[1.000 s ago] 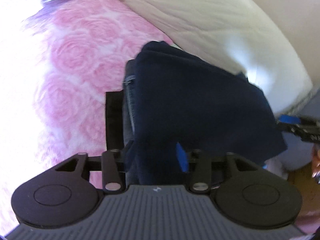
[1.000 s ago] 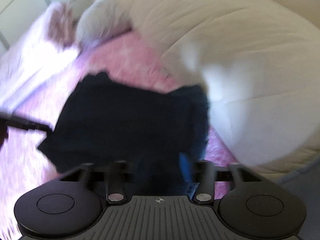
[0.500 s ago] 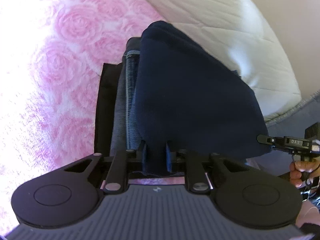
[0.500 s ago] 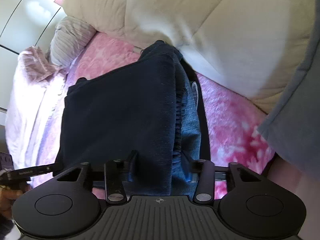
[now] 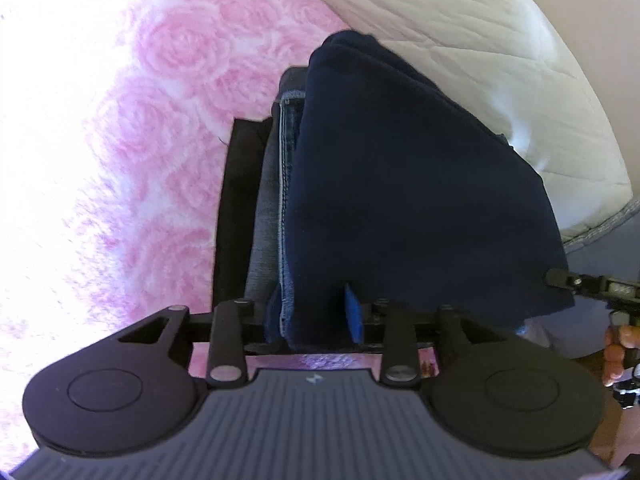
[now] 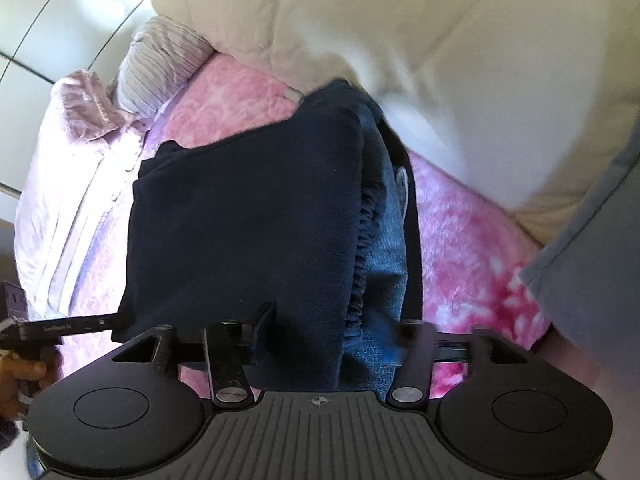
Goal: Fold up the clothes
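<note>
A folded dark navy garment [image 5: 416, 200] lies on top of a stack with blue jeans [image 5: 286, 184] and a black garment [image 5: 236, 200] below, on the pink rose-patterned bedspread [image 5: 152, 120]. My left gripper [image 5: 316, 316] has its blue-padded jaws around the near edge of the navy garment and the jeans. In the right wrist view the same navy garment [image 6: 240, 220] and jeans [image 6: 384, 264] fill the centre. My right gripper [image 6: 328, 344] has its jaws around their near edge with a wide gap.
A cream quilted duvet [image 5: 460, 40] lies right behind the stack and also shows in the right wrist view [image 6: 420, 40]. Pillows [image 6: 164, 64] and pale pink bedding [image 6: 72, 152] lie at the far left. A grey cloth [image 6: 592, 264] hangs at right.
Both grippers have brought the navy garment down onto the stack of jeans and black cloth. Both jaws have spread wider in the last half second.
</note>
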Demonstrator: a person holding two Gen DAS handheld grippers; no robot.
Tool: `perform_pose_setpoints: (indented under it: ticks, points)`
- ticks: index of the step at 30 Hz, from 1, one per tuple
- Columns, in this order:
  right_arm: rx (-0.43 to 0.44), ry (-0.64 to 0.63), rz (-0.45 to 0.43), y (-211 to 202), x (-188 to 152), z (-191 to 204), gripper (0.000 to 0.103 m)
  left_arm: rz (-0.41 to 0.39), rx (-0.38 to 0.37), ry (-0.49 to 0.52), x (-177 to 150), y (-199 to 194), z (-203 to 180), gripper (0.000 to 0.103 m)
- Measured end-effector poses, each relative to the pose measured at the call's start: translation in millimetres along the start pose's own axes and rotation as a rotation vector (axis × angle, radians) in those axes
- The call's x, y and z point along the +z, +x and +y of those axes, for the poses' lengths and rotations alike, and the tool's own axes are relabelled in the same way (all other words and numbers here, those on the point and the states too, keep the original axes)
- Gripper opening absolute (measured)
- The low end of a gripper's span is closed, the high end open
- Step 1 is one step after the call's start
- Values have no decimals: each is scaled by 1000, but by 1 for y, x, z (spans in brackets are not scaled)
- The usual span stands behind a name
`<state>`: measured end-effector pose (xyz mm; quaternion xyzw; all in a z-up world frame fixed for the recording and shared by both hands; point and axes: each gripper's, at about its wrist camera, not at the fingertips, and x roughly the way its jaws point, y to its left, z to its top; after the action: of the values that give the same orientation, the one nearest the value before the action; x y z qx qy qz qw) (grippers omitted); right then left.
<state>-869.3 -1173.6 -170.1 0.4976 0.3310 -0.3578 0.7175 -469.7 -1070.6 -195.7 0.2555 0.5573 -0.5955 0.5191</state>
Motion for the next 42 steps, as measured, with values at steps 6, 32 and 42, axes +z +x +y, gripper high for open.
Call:
perform_pose_setpoints:
  ticks: [6,32,42]
  points:
    - [-100,-116,-125,-26,-35,40,71,-81,125,180,-37,-37,-33,53]
    - [-390,-181,-274,-132,-278,207,81,-277,128,303,-247,-185,-88,97]
    - [-386,-251,-264,-146,-276,211,81,-308,197,283,-253,-189,-115,97]
